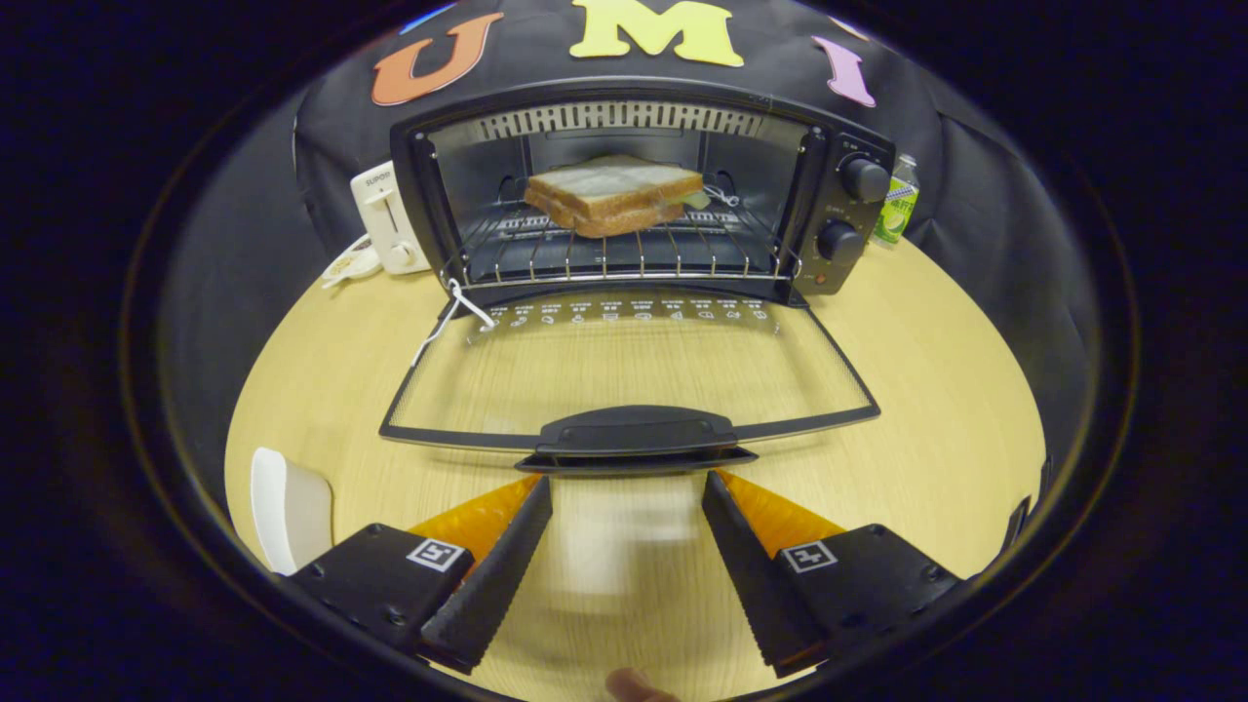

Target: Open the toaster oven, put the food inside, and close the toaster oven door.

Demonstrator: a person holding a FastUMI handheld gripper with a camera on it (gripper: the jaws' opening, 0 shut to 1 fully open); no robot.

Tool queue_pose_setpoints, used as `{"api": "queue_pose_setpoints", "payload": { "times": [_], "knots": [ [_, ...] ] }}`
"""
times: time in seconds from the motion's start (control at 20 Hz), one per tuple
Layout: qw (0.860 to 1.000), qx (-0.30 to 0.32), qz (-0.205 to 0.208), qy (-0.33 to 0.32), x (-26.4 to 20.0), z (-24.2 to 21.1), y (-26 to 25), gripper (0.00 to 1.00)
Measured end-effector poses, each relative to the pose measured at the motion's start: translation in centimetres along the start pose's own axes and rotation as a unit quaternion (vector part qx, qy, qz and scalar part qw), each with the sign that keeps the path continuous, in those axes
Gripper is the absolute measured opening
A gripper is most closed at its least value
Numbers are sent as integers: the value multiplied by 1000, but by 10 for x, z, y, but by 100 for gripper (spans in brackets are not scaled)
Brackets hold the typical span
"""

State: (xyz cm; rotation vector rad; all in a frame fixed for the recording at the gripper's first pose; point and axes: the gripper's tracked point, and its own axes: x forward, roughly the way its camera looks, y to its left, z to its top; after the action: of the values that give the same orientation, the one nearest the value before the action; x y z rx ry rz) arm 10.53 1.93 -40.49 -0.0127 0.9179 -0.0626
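The sandwich (614, 195) sits on the rack (door (629, 366) still down). The tongs (627, 478) gape empty just short of the door handle (636, 437); lifting it shut comes next.

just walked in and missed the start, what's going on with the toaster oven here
A person is working a handheld gripper at a toaster oven on a wooden table. The oven's glass door is folded down flat, and a sandwich already sits on the wire rack inside. The fingers are open and empty, their tips just short of the door handle. Closing the door is what remains.
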Motion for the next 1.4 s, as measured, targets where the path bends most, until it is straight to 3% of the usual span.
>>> {"api": "queue_pose_setpoints", "payload": {
  "times": [0.45, 0.95, 1.4],
  "knots": [
    [999, -7, -1, -39, -22, 13, -1, 100],
    [991, -20, -14, -132, -45, 39, -1, 100],
    [975, 46, 39, -215, -63, 68, 1, 100]
  ]
}}
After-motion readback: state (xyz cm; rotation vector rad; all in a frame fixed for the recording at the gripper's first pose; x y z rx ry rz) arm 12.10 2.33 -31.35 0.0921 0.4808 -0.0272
